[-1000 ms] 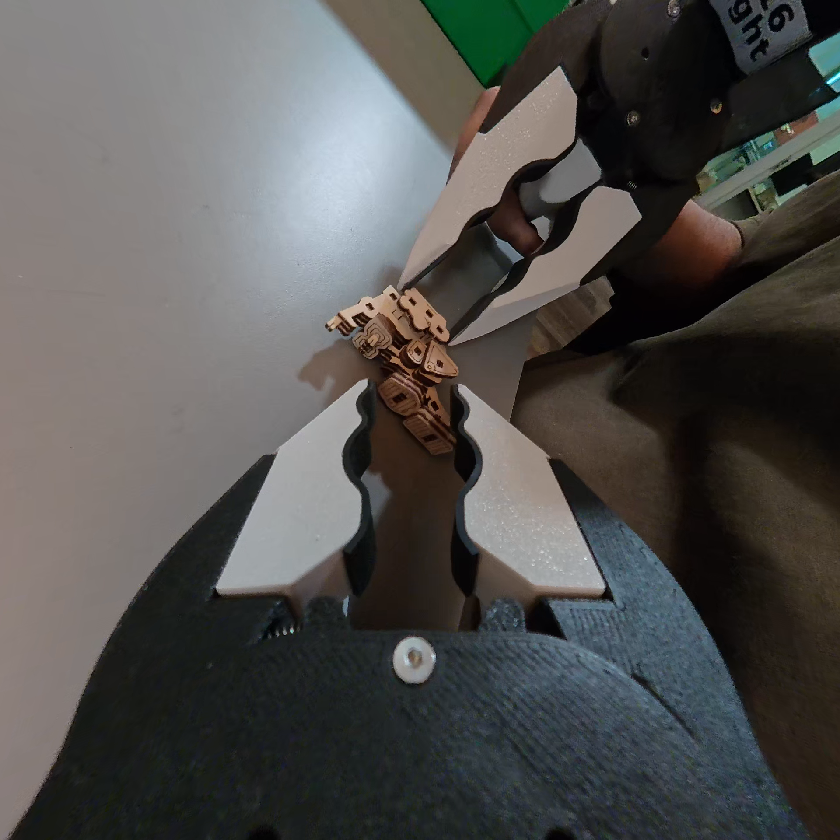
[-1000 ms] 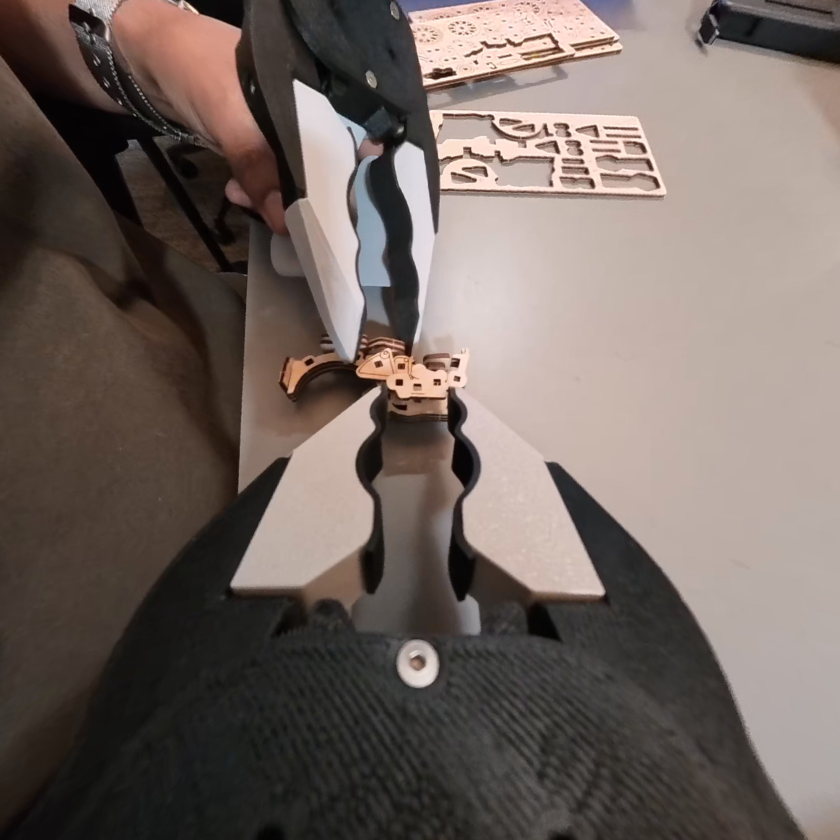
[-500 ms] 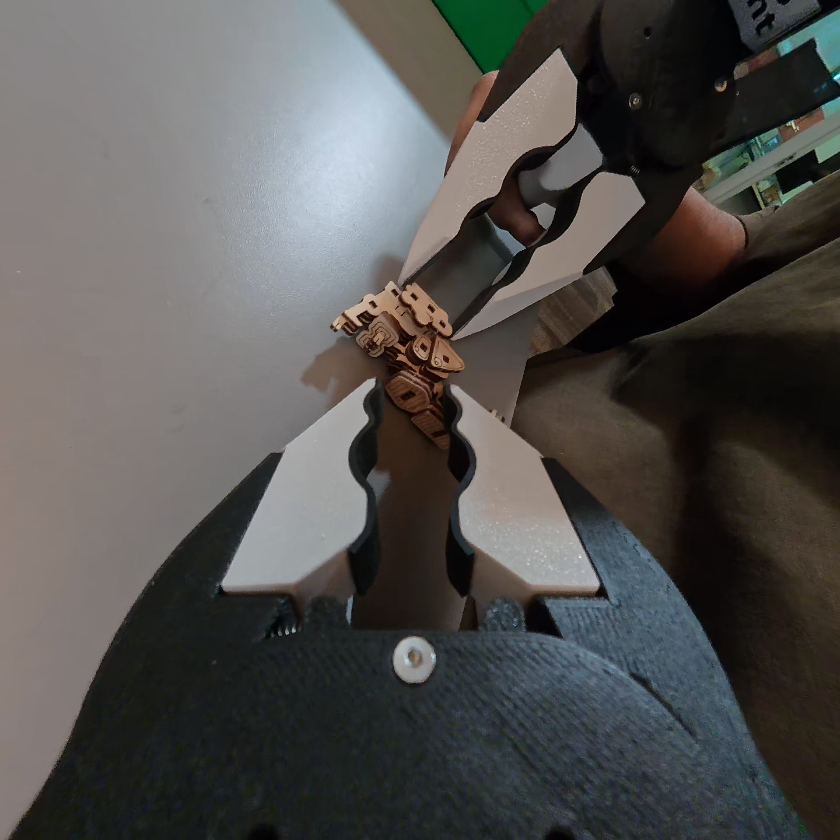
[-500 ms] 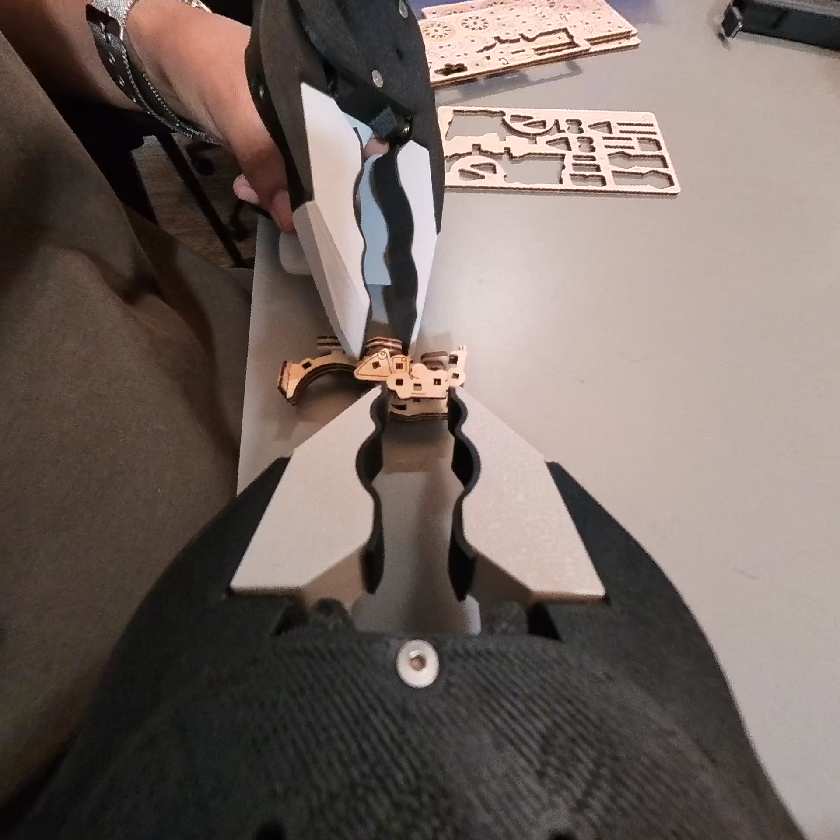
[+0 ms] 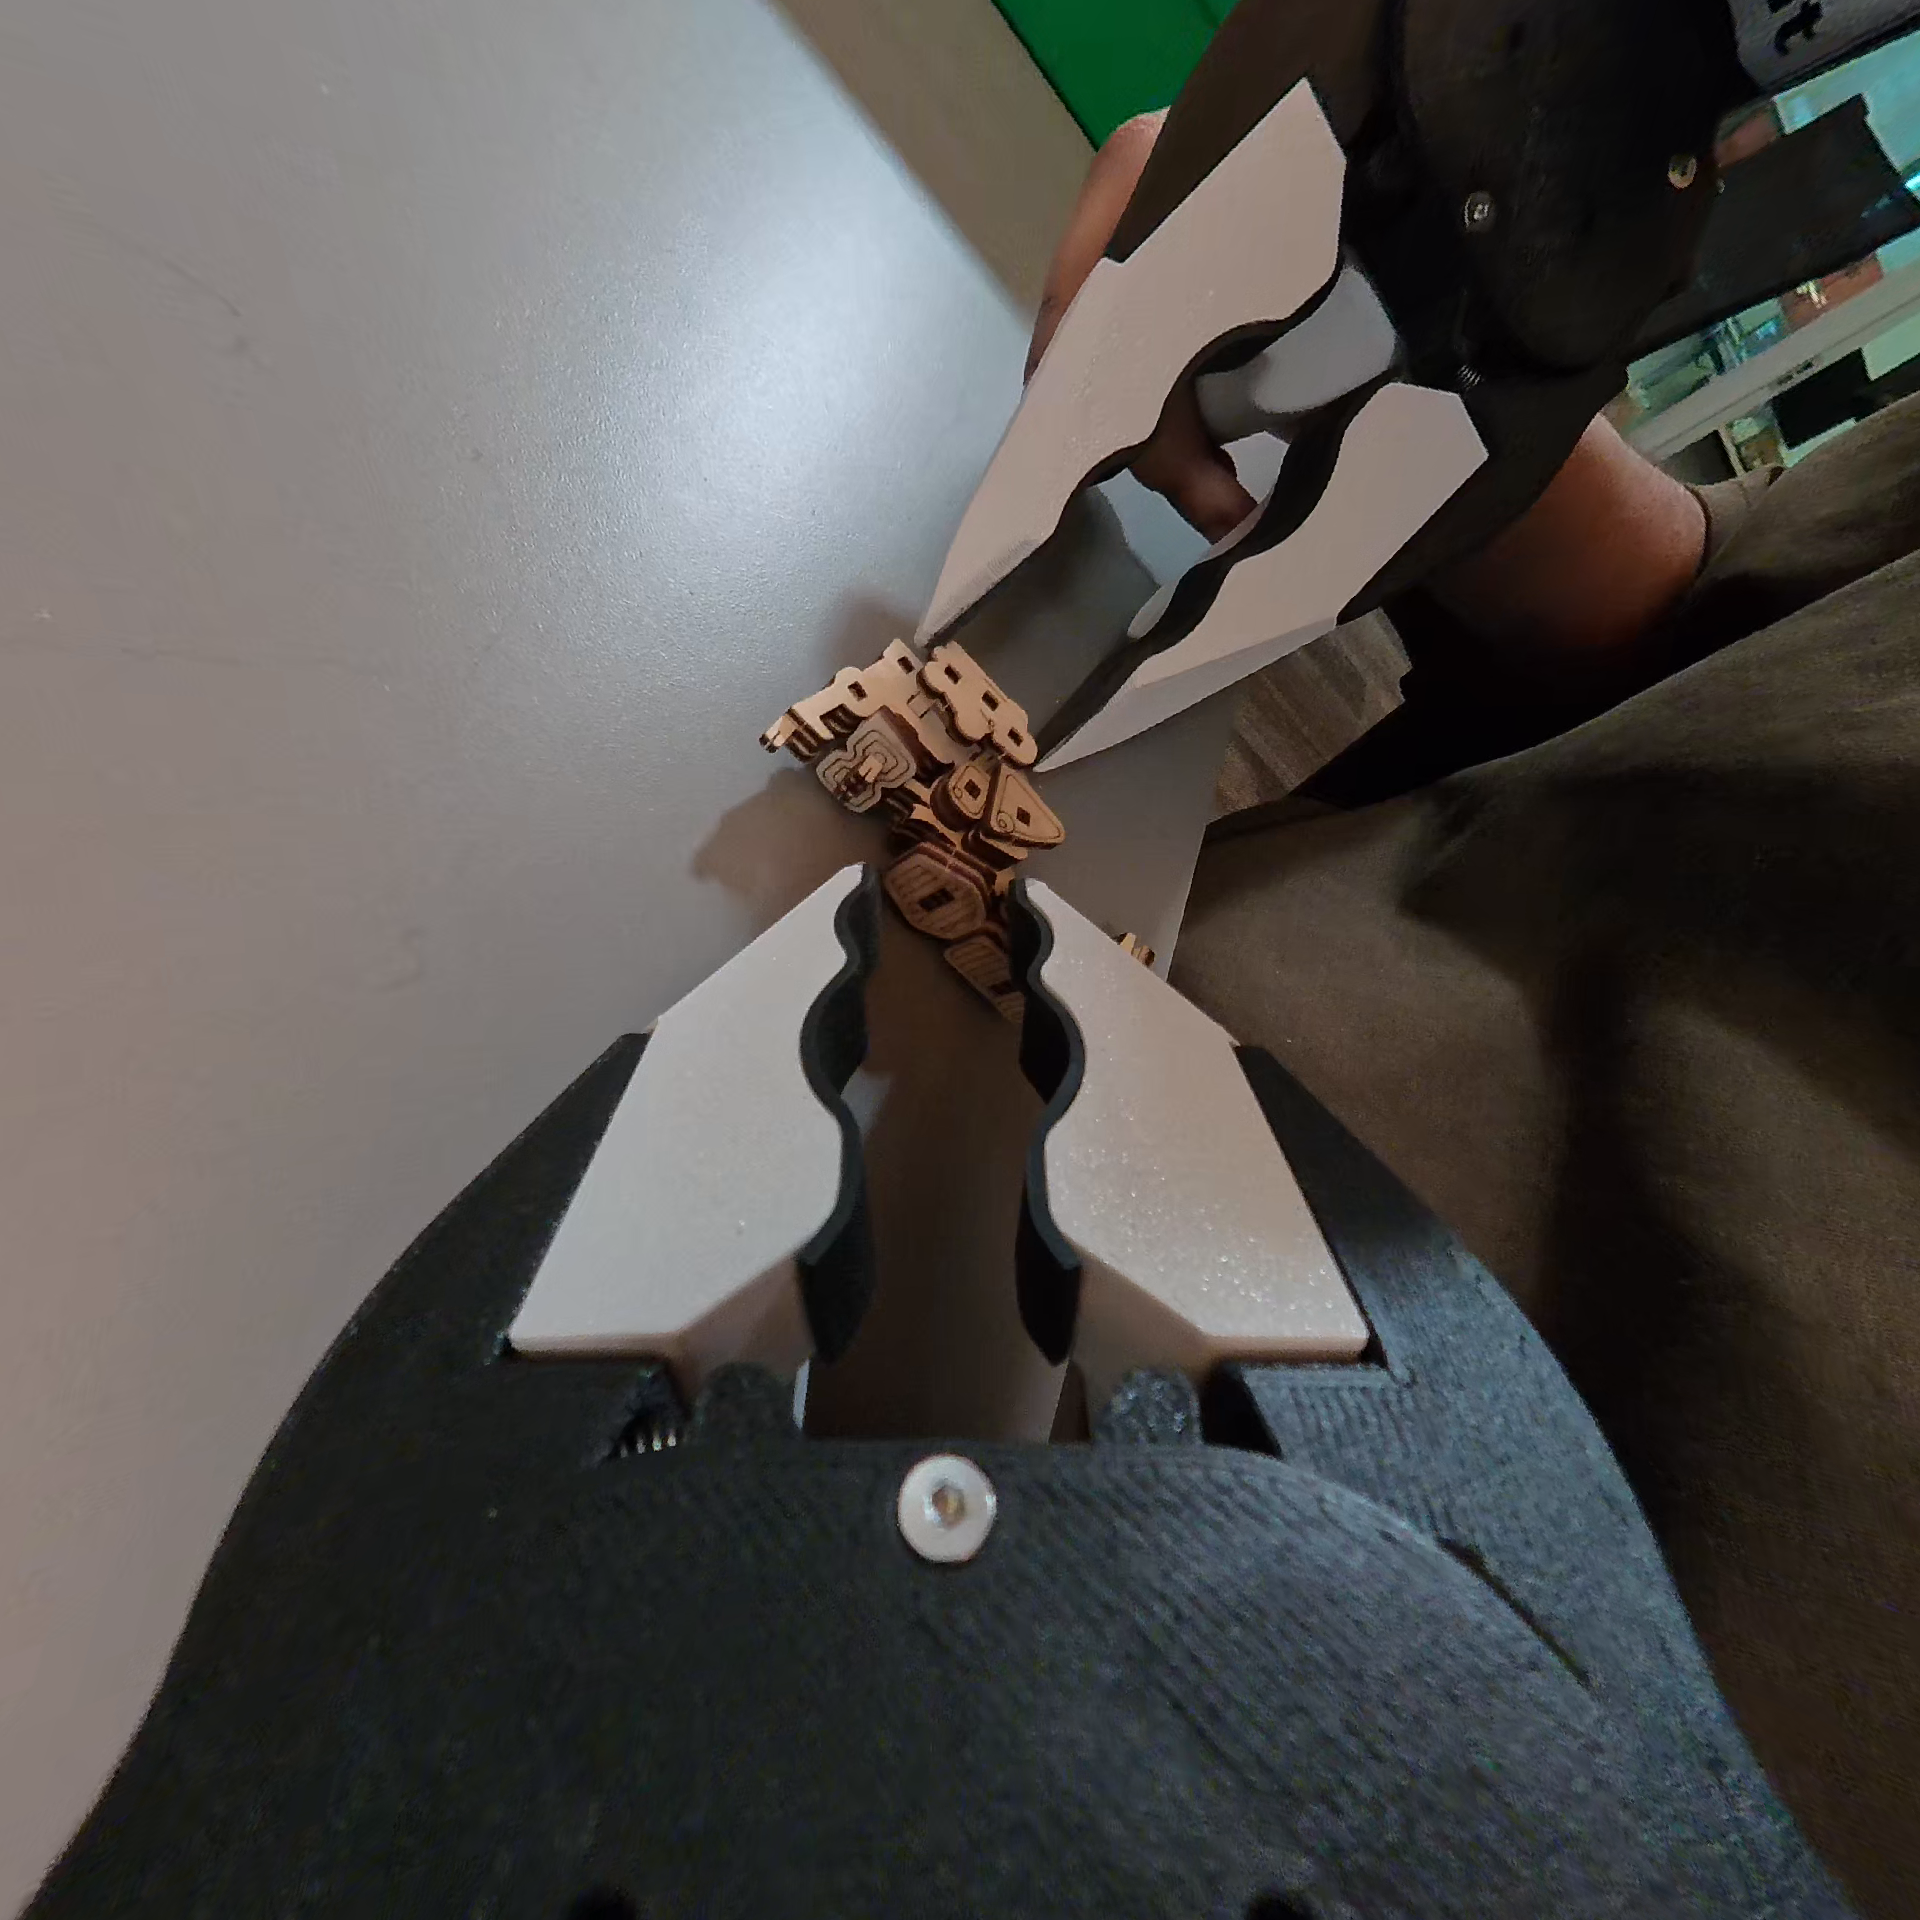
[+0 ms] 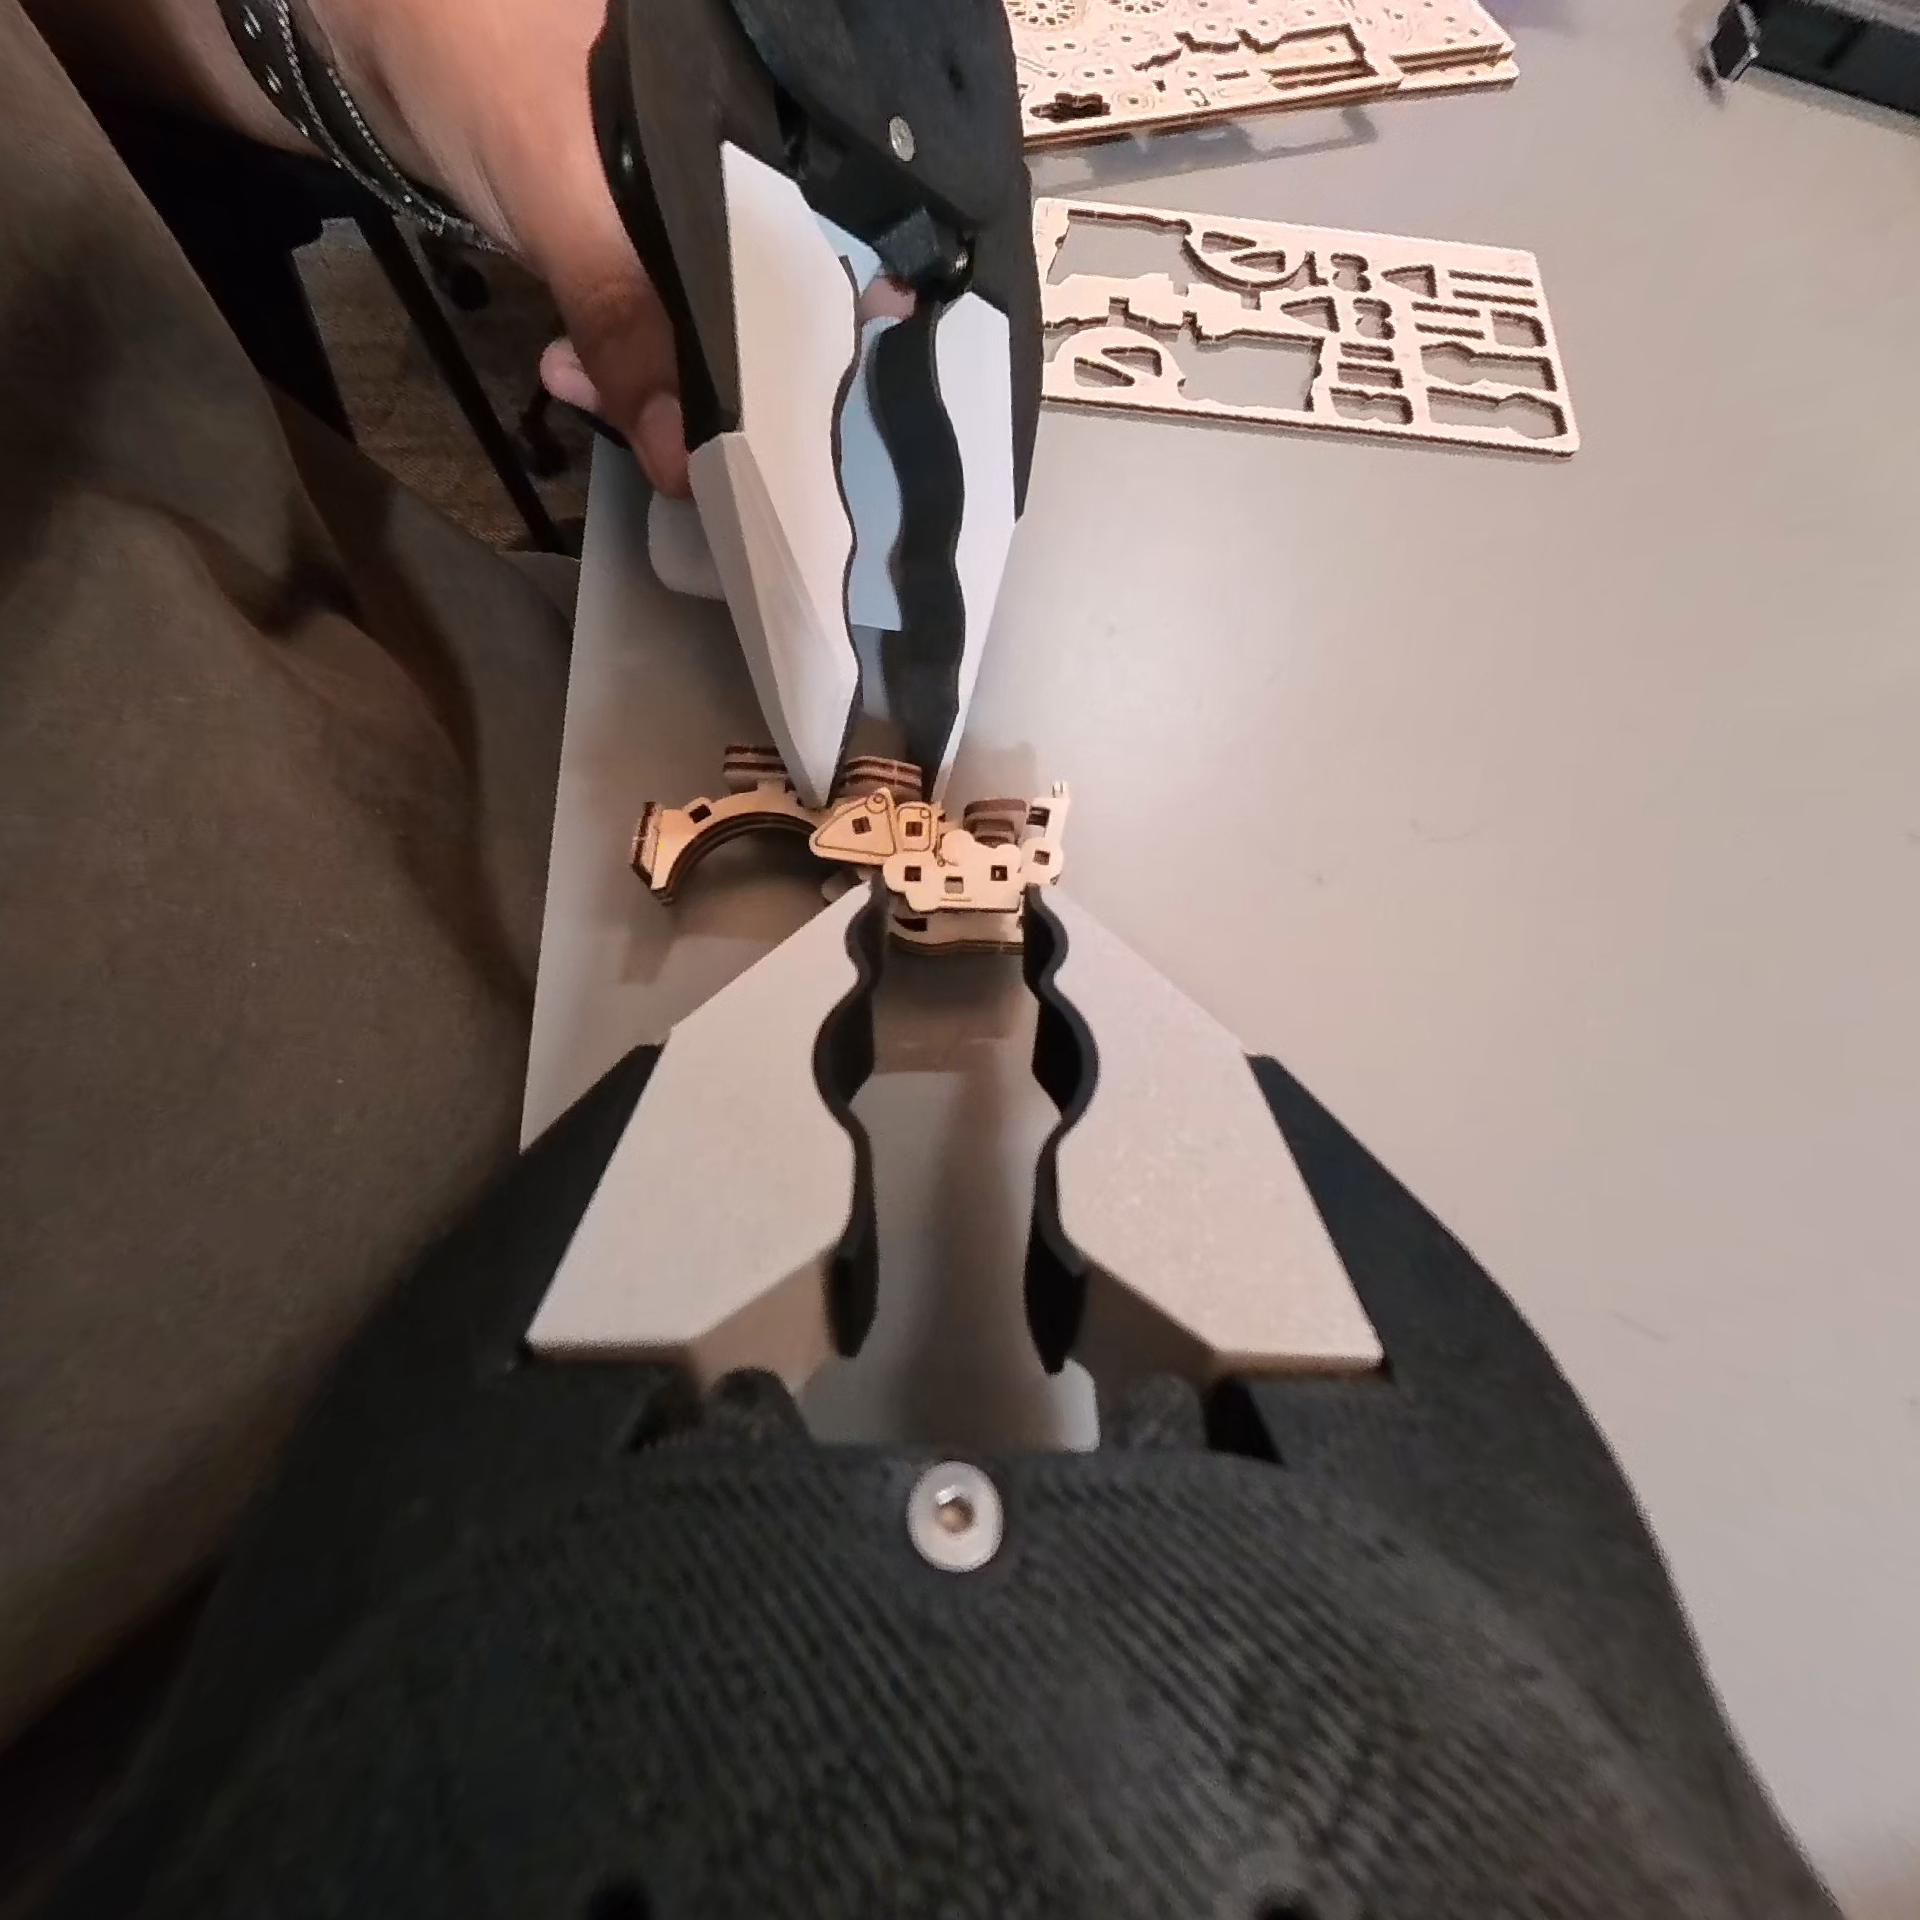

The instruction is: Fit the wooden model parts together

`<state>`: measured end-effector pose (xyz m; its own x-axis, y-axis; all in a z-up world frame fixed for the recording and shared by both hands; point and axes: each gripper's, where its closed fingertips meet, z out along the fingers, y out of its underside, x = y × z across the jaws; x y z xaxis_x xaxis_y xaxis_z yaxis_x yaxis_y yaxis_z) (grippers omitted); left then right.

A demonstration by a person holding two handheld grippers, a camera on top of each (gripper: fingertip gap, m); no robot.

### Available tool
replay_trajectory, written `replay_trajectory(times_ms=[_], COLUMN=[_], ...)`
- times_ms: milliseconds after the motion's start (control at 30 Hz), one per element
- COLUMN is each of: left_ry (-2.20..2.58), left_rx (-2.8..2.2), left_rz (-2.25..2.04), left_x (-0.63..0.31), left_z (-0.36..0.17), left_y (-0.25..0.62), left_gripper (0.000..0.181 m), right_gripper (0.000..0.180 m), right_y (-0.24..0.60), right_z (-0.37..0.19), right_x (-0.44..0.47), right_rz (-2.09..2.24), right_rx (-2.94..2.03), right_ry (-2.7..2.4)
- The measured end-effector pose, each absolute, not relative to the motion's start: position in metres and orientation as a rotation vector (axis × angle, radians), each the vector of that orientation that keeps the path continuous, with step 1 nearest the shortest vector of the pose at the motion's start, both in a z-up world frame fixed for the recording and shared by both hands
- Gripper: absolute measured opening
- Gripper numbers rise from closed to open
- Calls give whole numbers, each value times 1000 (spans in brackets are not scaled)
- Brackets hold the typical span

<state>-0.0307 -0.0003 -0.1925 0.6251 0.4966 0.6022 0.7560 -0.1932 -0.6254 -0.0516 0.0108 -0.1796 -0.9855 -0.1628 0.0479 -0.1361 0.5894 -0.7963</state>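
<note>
Wooden model (image 5: pixel 925 790): a small laser-cut assembly of stacked pale plywood pieces, at the near edge of the grey table (image 5: pixel 364 468), gripped from two sides at once. In the right wrist view (image 6: pixel 935 852) it lies a little above the picture's centre, with an arched piece (image 6: pixel 707 831) sticking out toward 9 o'clock.

Left gripper (image 5: pixel 940 894): fingers drawn in narrow around the lower end of the model, tips pinching it; the wavy black pads further back stand apart. In the right wrist view it comes down from 12 o'clock (image 6: pixel 883 774), tips on the model's top.

Right gripper (image 6: pixel 951 904): fingers closed to a narrow gap, tips clamped on the near end of the model. In the left wrist view it reaches in from 1 o'clock (image 5: pixel 977 675) and meets the model's far end.

Punched-out sheet (image 6: pixel 1299 332): flat plywood frame at 1 o'clock in the right wrist view, holding only empty cut-outs where parts sat.

Uncut sheets (image 6: pixel 1247 52): stacked at 12 o'clock beyond the frame, still carrying their parts.

Person: a hand (image 6: pixel 582 260) behind the left gripper, olive-brown clothing (image 6: pixel 208 831) at 9 o'clock.
</note>
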Motion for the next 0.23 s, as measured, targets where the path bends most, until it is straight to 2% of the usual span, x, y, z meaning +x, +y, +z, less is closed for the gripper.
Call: replay_trajectory(times_ms=[233], left_ry=[-1006], left_rx=[-1849], left_rz=[-329], left_x=[-31], left_z=[-192], left_y=[-1], left_gripper=[22], right_gripper=[24], right_y=[12], right_z=[-180], right_x=[-52], right_rz=[-1381], right_rx=[-289], right_ry=[2794])
